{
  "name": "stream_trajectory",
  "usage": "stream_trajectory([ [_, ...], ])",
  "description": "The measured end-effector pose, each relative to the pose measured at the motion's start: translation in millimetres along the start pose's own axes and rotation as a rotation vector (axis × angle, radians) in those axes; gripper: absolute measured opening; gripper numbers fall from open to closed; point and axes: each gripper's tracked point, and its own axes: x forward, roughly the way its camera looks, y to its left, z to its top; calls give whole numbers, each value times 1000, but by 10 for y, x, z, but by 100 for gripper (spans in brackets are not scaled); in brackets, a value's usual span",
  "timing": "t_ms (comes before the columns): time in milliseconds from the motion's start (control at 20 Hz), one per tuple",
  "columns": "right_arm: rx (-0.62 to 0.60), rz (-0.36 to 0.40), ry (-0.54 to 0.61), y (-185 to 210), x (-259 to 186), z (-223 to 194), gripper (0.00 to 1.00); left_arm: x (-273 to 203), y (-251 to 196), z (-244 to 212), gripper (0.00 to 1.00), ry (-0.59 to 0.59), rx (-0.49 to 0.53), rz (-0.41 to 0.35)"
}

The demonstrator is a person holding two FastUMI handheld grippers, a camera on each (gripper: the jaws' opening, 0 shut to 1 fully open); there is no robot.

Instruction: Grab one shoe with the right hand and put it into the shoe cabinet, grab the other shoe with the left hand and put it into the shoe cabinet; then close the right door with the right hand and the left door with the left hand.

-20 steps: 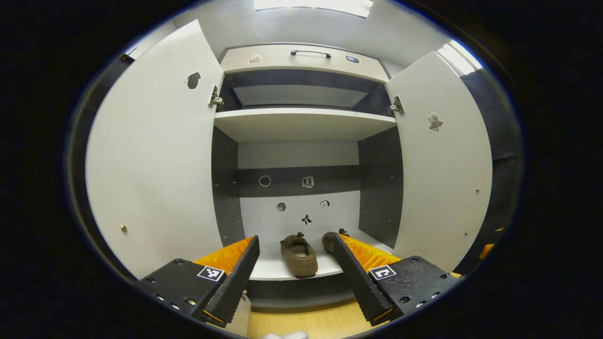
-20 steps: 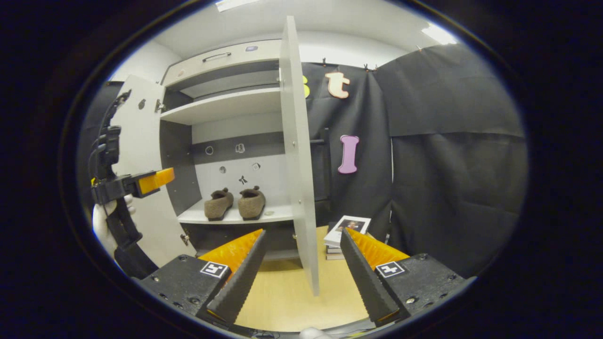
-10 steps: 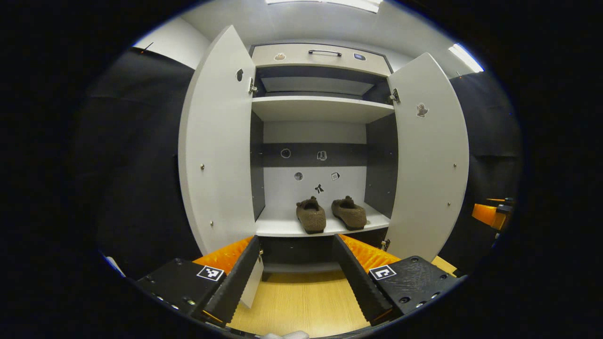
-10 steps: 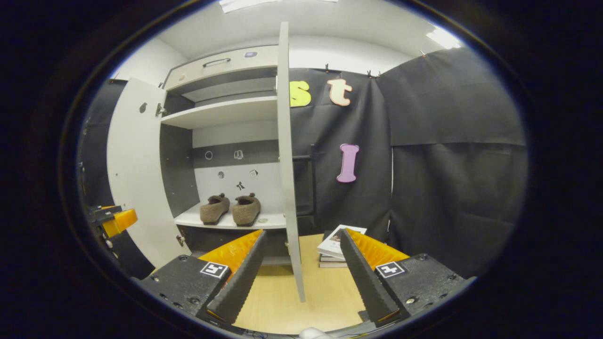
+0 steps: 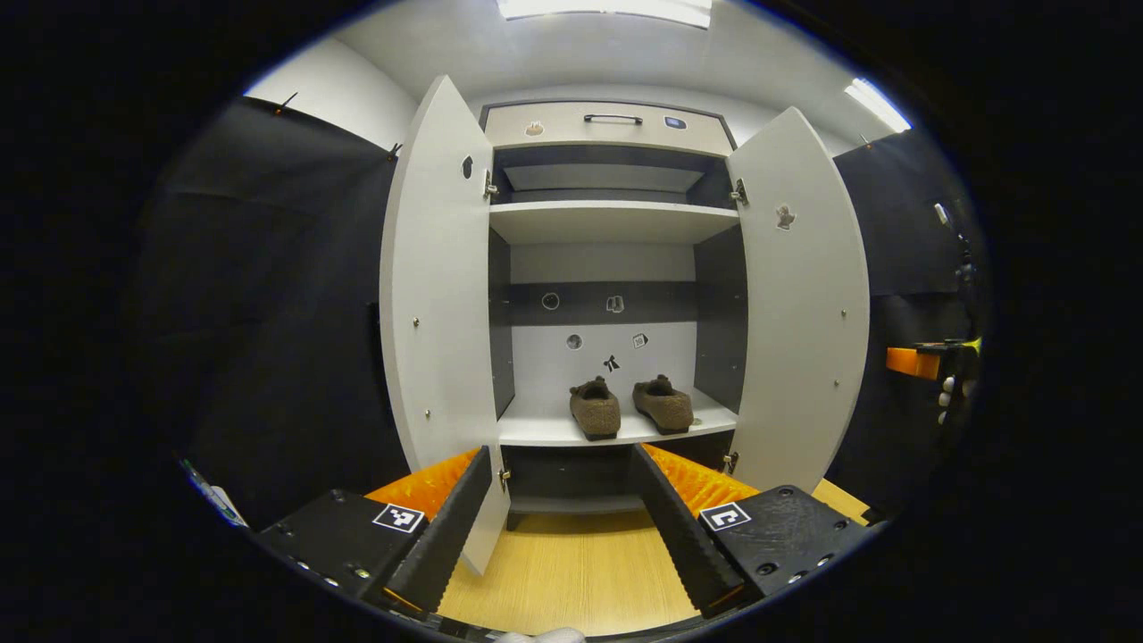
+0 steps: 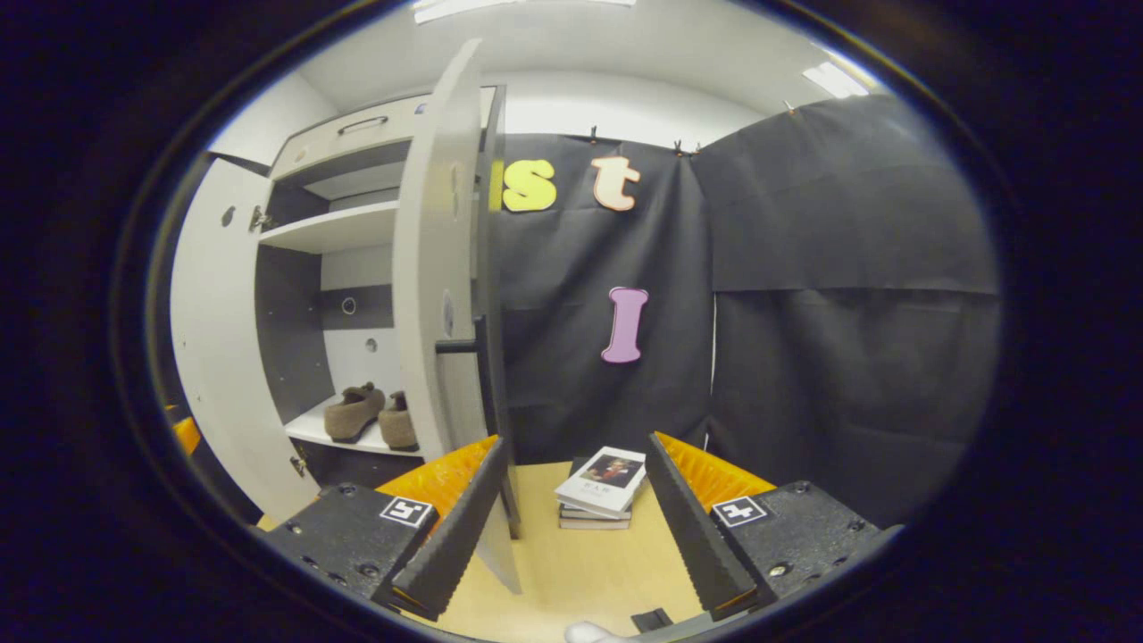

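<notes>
Two brown fuzzy shoes (image 5: 596, 410) (image 5: 663, 405) sit side by side on the lower shelf (image 5: 545, 432) of the white shoe cabinet. Both doors stand open: the left door (image 5: 438, 330) and the right door (image 5: 799, 304). My left gripper (image 5: 563, 527) is open, holds nothing, and faces the cabinet from a distance above the wooden floor. My right gripper (image 6: 576, 527) is open and holds nothing, just outside the right door (image 6: 438, 295), whose dark handle (image 6: 455, 346) faces me. The shoes (image 6: 353, 413) show past that door's edge. The right gripper (image 5: 915, 362) and a hand show beyond the right door.
A small stack of books (image 6: 600, 487) lies on the wooden floor (image 6: 580, 572) between my right gripper's fingers, against the black cloth wall. An upper shelf (image 5: 612, 219) and a top drawer with a handle (image 5: 613, 119) sit above the shoes.
My left gripper has backed away from the cabinet, so the shoes look smaller and farther. My right gripper has swung right, from facing the door's edge to its outer face.
</notes>
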Motion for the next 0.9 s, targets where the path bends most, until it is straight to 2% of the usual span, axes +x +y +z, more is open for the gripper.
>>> stream_trajectory([
  [150,-15,19,5,-25,255,76,99,-43,-44,-23,96,7,-15,3],
  [350,-14,75,15,166,491,82,99,-107,-82,-43,96,18,-10,16],
  [900,-14,95,29,510,374,76,93,41,-93,-35,96,24,-23,-11],
])
